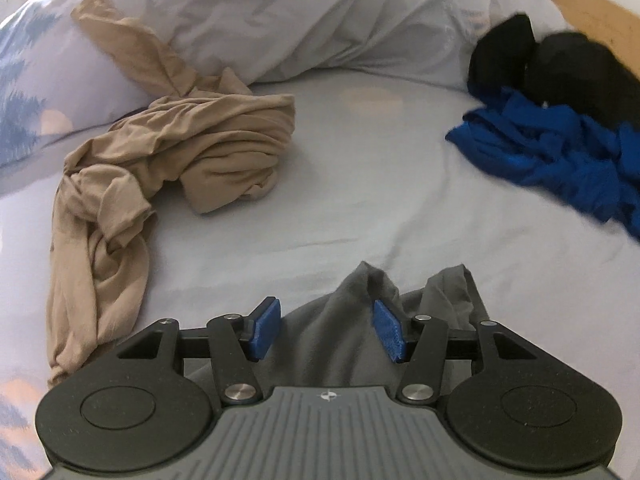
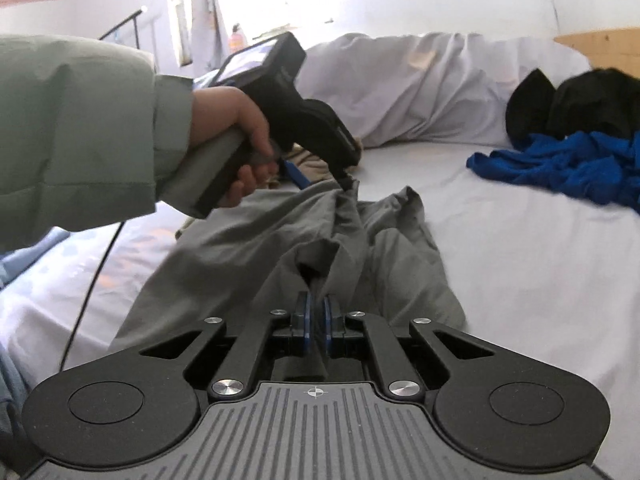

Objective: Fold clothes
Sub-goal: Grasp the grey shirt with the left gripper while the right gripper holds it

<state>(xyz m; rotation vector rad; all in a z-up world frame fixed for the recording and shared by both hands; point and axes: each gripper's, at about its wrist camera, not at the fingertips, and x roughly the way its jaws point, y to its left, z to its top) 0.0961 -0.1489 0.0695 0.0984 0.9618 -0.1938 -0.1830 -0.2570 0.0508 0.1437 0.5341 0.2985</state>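
Observation:
A crumpled grey garment (image 2: 248, 248) lies on the white bed sheet (image 2: 520, 280). My right gripper (image 2: 318, 320) is shut on a near fold of it, with cloth pinched between the blue pads (image 2: 306, 320). My left gripper (image 1: 327, 328) is open at the garment's far edge. A raised ridge of the grey garment (image 1: 332, 340) sits between its spread blue pads (image 1: 266, 328). In the right wrist view a hand (image 2: 228, 120) in a green sleeve (image 2: 80, 132) holds the left gripper (image 2: 320, 178) over that edge.
A twisted beige garment (image 1: 172, 160) lies left of centre on the sheet (image 1: 360, 184). A blue garment (image 1: 560, 156) and black clothes (image 1: 560, 64) sit at the right. A bunched white duvet (image 1: 320, 20) runs along the back. A black cable (image 2: 92, 280) trails off the bed's left side.

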